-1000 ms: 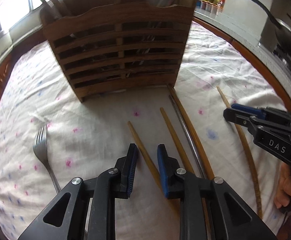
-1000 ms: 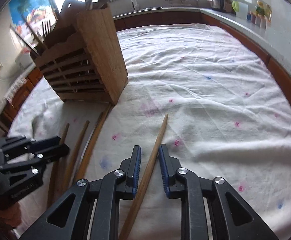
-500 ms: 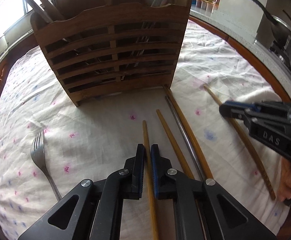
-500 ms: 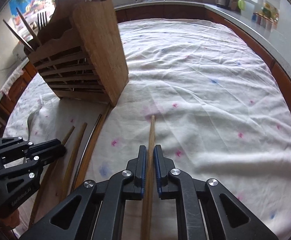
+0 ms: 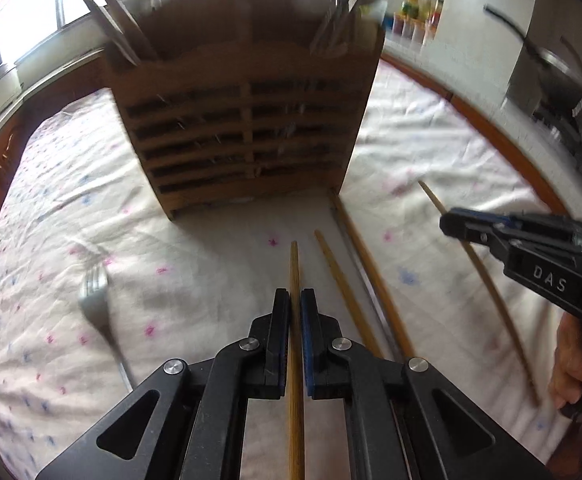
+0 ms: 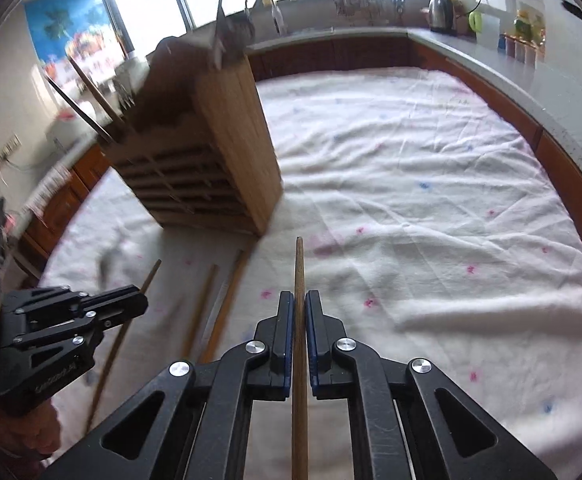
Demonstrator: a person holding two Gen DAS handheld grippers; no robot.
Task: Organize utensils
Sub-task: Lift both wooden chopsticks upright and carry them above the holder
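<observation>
White flowered cloth (image 5: 219, 280) over table. Fork (image 5: 95, 300) lies loose at left. Left gripper (image 5: 295, 300) clamped on one chopstick (image 5: 294, 268); right gripper (image 6: 299, 304) clamped on another chopstick (image 6: 299, 264). Wooden holder (image 5: 247, 128) stands ahead. Advice: lift level, tip each stick upright, lower into an open slot clear of standing cutlery.

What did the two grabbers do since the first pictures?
Both shut. The left gripper closed on a wooden chopstick, and the right gripper closed on another chopstick; both sticks now point straight ahead. The wooden holder, the fork and the other chopsticks stayed put.
</observation>
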